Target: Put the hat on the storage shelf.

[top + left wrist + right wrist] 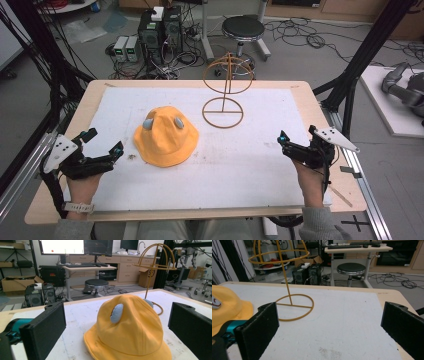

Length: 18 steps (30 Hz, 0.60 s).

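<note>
White table (260,170) holds a yellow hat (165,137) beside a wire stand (224,85), with the left gripper (102,145) and right gripper (295,137) both gaping, empty.

text: none legible | labels: none | numbers: none

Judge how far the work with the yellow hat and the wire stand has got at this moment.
Done: nothing visible; the yellow hat lies flat on the white mat, apart from the empty wire stand. In hand: the left gripper and right gripper wait open at either side. Left: probably gripping the hat and setting it on the stand.
</note>
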Each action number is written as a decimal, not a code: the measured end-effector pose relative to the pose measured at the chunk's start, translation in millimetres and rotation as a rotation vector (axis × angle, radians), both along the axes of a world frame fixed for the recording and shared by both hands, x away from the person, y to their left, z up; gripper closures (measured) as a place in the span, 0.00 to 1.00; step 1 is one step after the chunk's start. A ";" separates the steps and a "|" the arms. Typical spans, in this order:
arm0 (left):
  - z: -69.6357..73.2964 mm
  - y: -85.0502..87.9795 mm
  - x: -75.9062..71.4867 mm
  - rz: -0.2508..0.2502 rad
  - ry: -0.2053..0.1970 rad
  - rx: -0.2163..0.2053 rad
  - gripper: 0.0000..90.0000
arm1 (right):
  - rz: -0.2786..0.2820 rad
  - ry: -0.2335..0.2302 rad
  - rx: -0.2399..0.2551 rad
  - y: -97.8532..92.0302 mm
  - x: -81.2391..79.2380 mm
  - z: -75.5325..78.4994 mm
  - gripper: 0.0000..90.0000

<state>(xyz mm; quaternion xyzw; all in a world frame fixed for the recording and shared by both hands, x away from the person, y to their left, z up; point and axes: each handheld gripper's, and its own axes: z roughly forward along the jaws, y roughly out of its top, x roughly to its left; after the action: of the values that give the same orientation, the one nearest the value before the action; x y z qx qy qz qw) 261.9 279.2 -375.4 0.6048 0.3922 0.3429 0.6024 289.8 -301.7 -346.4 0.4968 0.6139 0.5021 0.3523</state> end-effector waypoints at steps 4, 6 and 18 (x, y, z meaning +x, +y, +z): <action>-0.9 -2.2 0.2 -0.001 0.004 0.004 0.02 | 0.004 0.002 0.001 0.9 0.2 0.0 0.01; -2.1 -5.3 1.0 -0.003 0.006 0.014 0.02 | 0.004 0.001 -0.002 1.4 0.0 0.3 0.01; -5.9 -12.1 5.1 -0.018 0.021 0.030 0.02 | 0.001 0.000 -0.001 -0.9 -1.6 0.5 0.01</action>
<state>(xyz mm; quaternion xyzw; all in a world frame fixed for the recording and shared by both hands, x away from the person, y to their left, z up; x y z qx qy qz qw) 267.0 267.2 -381.3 0.6207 0.3879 0.3371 0.5922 288.3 -302.6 -345.9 0.4963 0.6145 0.5020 0.3523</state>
